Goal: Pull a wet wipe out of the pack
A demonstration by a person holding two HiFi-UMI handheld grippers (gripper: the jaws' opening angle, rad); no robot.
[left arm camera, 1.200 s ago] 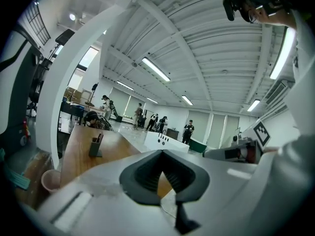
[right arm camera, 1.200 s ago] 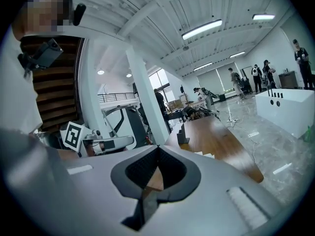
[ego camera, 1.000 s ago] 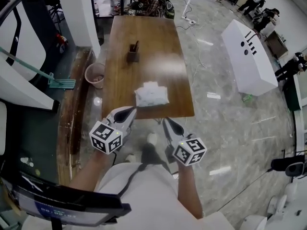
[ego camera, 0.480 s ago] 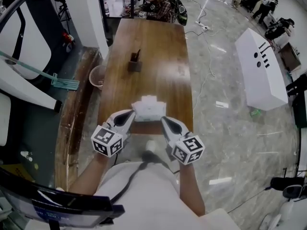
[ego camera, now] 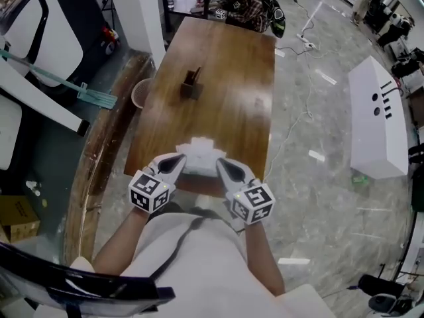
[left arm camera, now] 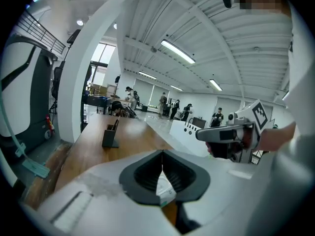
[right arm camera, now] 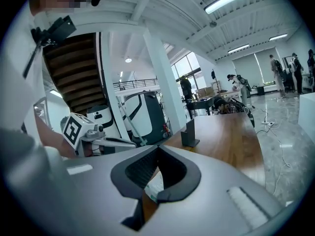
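Peeking between closed fingers (left arm camera: 142,173): wipe pack (left arm camera: 165,188)

A long brown wooden tabletop (ego camera: 228,105) with a glossy finish stretches away, and light glares off the wood just right of a small dark holder (ego camera: 193,86). The holder stands upright on the wood, left of the centre line. A dark stick-like thing pokes from its top; what it is cannot be made out. Well nearer than the holder, at the tabletop's near edge, a white wet wipe pack (ego camera: 199,154) lies flat, partly covered from above. Far beyond the holder, at the far edge, shows a small black-and-white patterned cube (ego camera: 220,13); whether it rests on the wood cannot be told.
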